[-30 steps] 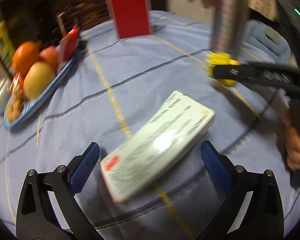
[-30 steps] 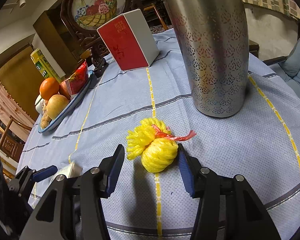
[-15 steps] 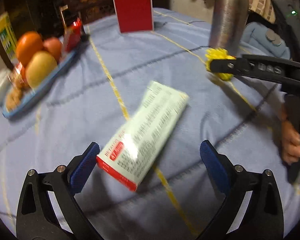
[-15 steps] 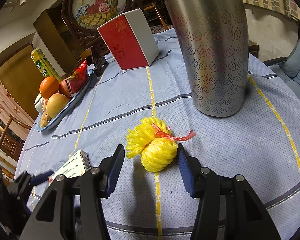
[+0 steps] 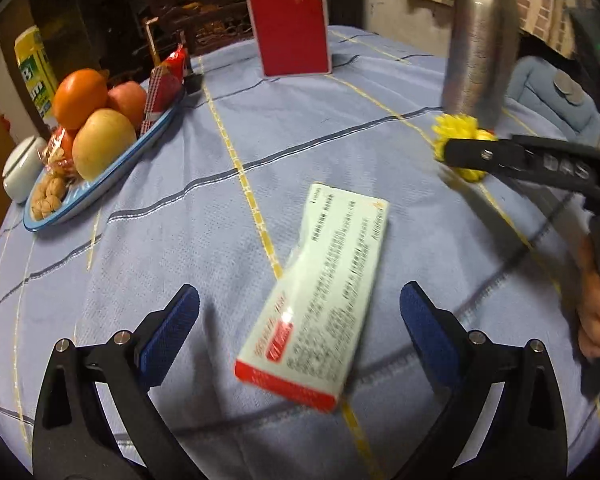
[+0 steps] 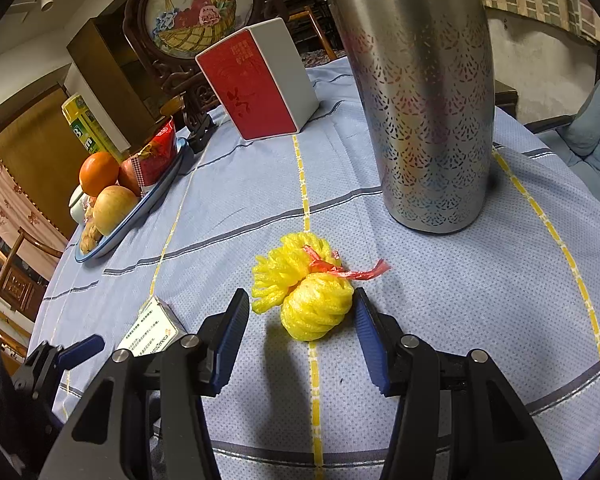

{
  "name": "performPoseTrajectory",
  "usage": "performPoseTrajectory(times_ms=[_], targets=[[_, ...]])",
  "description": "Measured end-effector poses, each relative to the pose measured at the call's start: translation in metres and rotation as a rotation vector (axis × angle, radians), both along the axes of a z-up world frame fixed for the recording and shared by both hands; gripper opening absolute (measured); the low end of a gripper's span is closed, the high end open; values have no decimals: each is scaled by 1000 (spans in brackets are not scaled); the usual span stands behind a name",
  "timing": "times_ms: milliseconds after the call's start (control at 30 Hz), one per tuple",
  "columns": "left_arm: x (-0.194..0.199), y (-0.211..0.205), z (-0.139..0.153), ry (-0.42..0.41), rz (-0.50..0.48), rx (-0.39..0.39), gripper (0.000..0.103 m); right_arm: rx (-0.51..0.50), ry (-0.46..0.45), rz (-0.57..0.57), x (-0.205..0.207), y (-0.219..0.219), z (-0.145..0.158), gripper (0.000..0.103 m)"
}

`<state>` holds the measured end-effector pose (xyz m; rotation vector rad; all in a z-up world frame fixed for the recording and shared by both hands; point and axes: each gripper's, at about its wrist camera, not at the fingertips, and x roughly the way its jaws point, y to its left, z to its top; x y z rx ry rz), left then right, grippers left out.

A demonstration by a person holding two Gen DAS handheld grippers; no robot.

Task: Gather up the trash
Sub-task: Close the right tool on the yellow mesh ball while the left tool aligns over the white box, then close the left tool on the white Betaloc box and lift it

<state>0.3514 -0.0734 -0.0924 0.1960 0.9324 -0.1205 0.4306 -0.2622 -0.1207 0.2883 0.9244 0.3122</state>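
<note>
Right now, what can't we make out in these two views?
- Medicine box, left wrist view: print motion-blurred, unreadable; in the right wrist view its near end is hidden by the right gripper.
- Yellow foam net: whether the right pad touches it is unclear.
- Steel flask: top cut off in both views.

Your left gripper (image 5: 299, 322) and right gripper (image 6: 298, 332) are matte black angular frames with silver screw heads, ribbed blue pads on the fingers (image 6: 231, 330), and raised lettering along one arm.
</note>
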Motion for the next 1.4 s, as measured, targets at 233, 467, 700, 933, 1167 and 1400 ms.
performPoseTrajectory(times_ms=[233, 467, 700, 933, 1167, 1400], targets=[[3, 11, -3, 36, 23, -78, 98, 6, -2, -6, -1, -3, 1, 53], [2, 11, -4, 36, 24, -77, 98, 30, -2, -40, -1, -12, 1, 53], [2, 11, -5, 36, 25, -77, 98, 23, -12, -24, -1, -9, 2, 38], [2, 12, -5, 36, 24, -77, 98, -2, -38, -25, -5, -9, 7, 36], [-1, 13, -2, 25, 24, -88, 89, -17, -11, -30, -2, -10, 4, 38], [-7, 5, 1, 3, -41, -99, 62, -8, 2, -40, -1, -12, 1, 38]])
